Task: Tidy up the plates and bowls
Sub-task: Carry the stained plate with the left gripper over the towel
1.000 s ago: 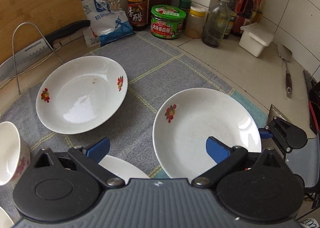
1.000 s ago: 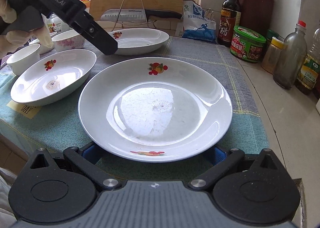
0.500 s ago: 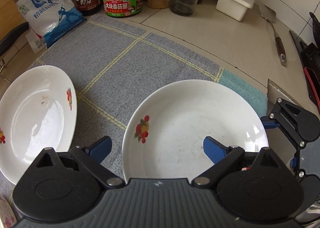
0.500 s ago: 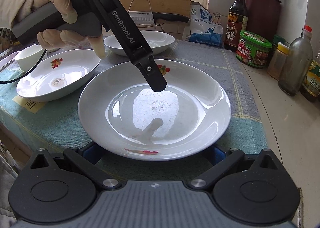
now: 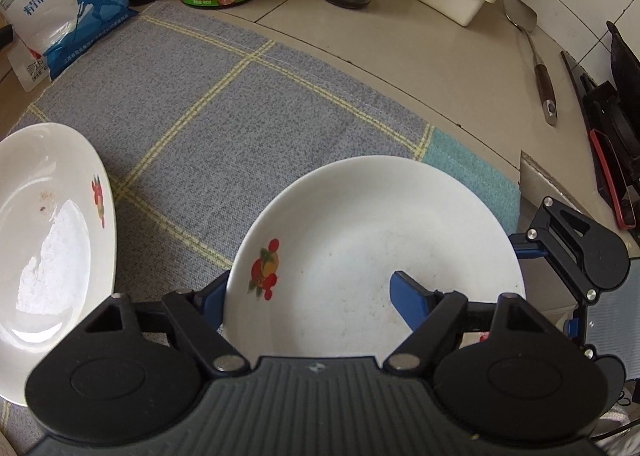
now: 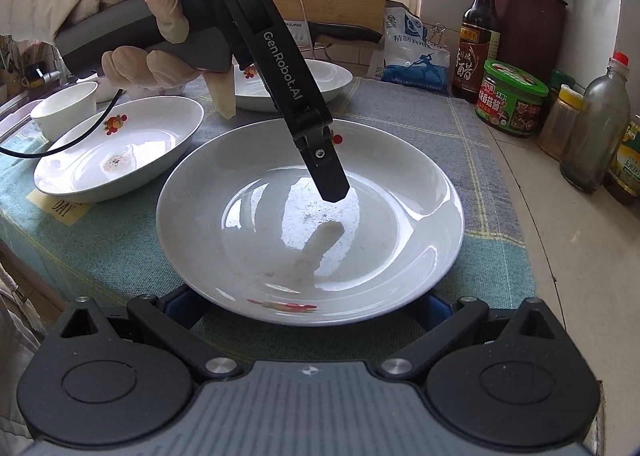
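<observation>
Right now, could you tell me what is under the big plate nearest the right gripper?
The big plate rests on the checked cloth, near its teal border. The cloth beneath the plate is hidden, so anything there cannot be seen.

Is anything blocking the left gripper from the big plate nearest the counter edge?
Nothing visible does. The left gripper is open astride the big plate's rim, one finger above its inside and the other outside.

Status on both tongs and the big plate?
Left tongs open, straddling the big plate's far rim, one finger inside. Right tongs open under its near rim. Plate flat on cloth. Nothing blocking.
</observation>
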Action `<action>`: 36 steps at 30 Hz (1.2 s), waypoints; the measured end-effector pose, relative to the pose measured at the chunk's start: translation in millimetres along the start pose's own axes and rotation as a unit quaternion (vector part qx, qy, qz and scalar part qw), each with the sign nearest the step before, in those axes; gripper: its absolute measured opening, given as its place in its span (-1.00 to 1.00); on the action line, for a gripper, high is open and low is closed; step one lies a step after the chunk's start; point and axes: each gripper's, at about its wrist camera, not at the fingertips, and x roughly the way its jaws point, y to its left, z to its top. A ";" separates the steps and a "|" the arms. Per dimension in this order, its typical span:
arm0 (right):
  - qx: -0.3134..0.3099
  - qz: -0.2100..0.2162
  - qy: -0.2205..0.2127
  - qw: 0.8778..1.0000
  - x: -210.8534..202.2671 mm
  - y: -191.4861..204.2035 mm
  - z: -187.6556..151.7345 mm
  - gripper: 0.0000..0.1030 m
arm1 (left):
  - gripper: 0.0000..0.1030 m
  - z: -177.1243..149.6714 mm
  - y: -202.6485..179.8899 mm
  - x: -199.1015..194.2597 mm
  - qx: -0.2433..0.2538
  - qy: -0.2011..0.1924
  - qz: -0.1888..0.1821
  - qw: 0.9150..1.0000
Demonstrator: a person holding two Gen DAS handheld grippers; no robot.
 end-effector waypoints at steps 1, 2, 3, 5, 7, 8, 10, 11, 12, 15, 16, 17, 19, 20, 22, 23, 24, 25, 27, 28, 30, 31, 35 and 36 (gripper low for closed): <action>0.000 0.000 0.002 1.000 0.3 0.1 0.8 1.00 | 0.57 0.3 0.4 -0.2 0.000 0.000 -0.001 1.000; -0.001 -0.001 0.003 1.000 0.7 0.3 1.4 1.00 | 0.57 0.3 0.7 -0.2 -0.001 0.000 -0.002 1.000; -0.001 -0.001 0.005 1.000 0.9 0.7 2.0 1.00 | 0.57 0.7 1.0 -0.5 -0.005 0.001 -0.003 1.000; -0.001 -0.002 0.009 1.000 1.6 0.9 3.3 1.00 | 0.57 1.3 0.9 -0.1 -0.006 0.002 -0.004 1.000; -0.001 -0.002 0.012 1.000 1.6 1.3 4.0 1.00 | 0.57 0.8 0.4 -1.3 -0.004 0.001 -0.005 1.000; -0.001 -0.003 0.015 1.000 1.9 1.3 4.8 1.00 | 0.57 0.2 0.5 -2.1 -0.004 0.000 -0.006 1.000; -0.002 -0.004 0.018 1.000 1.5 1.7 5.2 1.00 | 0.57 -0.1 0.0 -3.2 -0.002 -0.002 -0.008 1.000; -0.002 -0.005 0.020 1.000 1.4 1.7 5.5 1.00 | 0.57 0.0 -0.4 -4.3 -0.002 -0.005 -0.010 1.000; -0.003 -0.006 0.022 1.000 1.2 1.6 5.9 1.00 | 0.57 0.0 -0.7 -5.2 -0.002 -0.006 -0.010 1.000; -0.006 -0.006 0.024 1.000 -0.5 -2.0 10.2 1.00 | 0.57 0.7 -1.6 -7.0 -0.002 -0.010 -0.009 1.000; -0.006 -0.005 0.025 1.000 -1.0 -3.5 11.5 1.00 | 0.57 1.6 -1.6 -7.6 -0.002 -0.012 -0.008 1.000; -0.007 -0.004 0.025 1.000 -1.5 -5.7 13.7 1.00 | 0.57 2.7 -1.4 -8.5 -0.001 -0.015 -0.008 1.000; -0.010 -0.006 0.024 1.000 -2.2 -9.7 17.5 1.00 | 0.57 5.8 -0.7 -10.3 -0.002 -0.021 -0.009 1.000; -0.012 -0.006 0.024 1.000 -2.4 -11.8 19.9 1.00 | 0.57 7.8 0.3 -10.7 -0.004 -0.024 -0.008 1.000; -0.015 -0.006 0.024 1.000 -2.1 -17.5 24.6 1.00 | 0.57 13.0 2.5 -11.7 -0.005 -0.030 -0.008 1.000; -0.017 -0.006 0.023 1.000 -1.1 -20.4 27.3 1.00 | 0.57 16.2 3.6 -12.3 -0.007 -0.032 -0.007 0.999; -0.019 -0.007 0.023 1.000 -0.1 -22.9 29.5 1.00 | 0.57 20.4 4.7 -12.9 -0.007 -0.036 -0.006 0.999; -0.021 -0.007 0.022 1.000 1.0 -24.9 31.3 1.00 | 0.57 24.1 5.9 -13.3 -0.007 -0.039 -0.004 0.999; -0.025 -0.008 0.021 0.999 4.5 -32.2 37.3 1.00 | 0.57 33.0 9.3 -13.7 -0.009 -0.045 -0.003 0.999; -0.026 -0.008 0.020 0.999 6.3 -35.2 39.8 1.00 | 0.57 37.8 11.1 -13.5 -0.010 -0.047 -0.002 0.999; -0.030 -0.008 0.018 0.999 10.2 -42.9 44.9 1.00 | 0.57 47.5 14.8 -12.3 -0.012 -0.051 0.001 0.999; -0.031 -0.008 0.017 0.999 12.2 -46.3 46.8 1.00 | 0.57 51.9 16.6 -11.7 -0.013 -0.053 0.001 0.999; -0.034 -0.008 0.014 0.999 21.1 -64.6 55.2 1.00 | 0.57 69.4 23.5 -5.9 -0.016 -0.061 0.004 0.998; -0.034 -0.008 0.014 0.999 23.2 -69.0 56.6 1.00 | 0.57 73.3 25.6 -3.9 -0.016 -0.063 0.004 0.998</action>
